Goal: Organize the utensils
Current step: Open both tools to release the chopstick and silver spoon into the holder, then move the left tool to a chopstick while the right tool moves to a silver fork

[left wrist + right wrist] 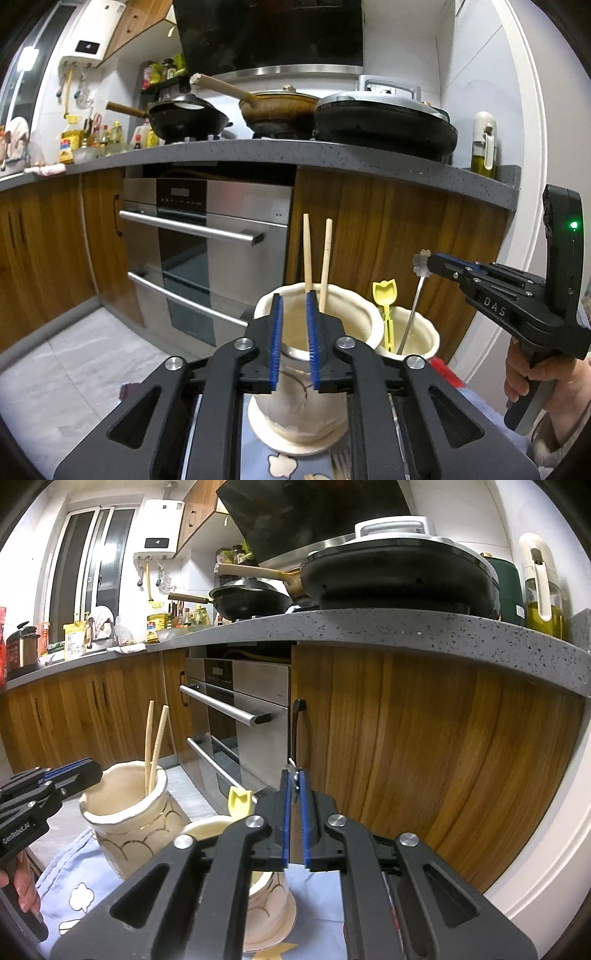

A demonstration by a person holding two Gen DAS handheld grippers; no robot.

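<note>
Landmark is the tall cream cup (317, 369). A grey counter (332, 155) runs well behind and above it. A steel oven (207, 240) sits under the counter, behind the cup and to its left. A blue cloth (74, 878) lies under the cup. My left gripper (294, 299) hovers right at the near rim of the cup, pointing slightly down. Its jaws are parted a little and the blue pads grip nothing; I see the cup's inside through the gap. My right gripper (293, 775) is off to the cup's right and above its rim, and my right hand (524, 373) is on the grip. Its jaws stand a crack apart. The flower-shaped top of a metal utensil (412, 314) sits between the tips, and the pads look released rather than clamped on it. A smaller cream cup (421, 339) stands just beside the tall one, on its right, on the same cloth. Two wooden chopsticks (307, 254) stand in the tall cup, sticking up past the rim and leaning slightly apart at the top, clear of the left pads. The metal utensil leans inside the smaller cup. A yellow plastic utensil (384, 295) is also in the smaller cup, on the side nearer the tall one, upright with its tulip-shaped end up.
</note>
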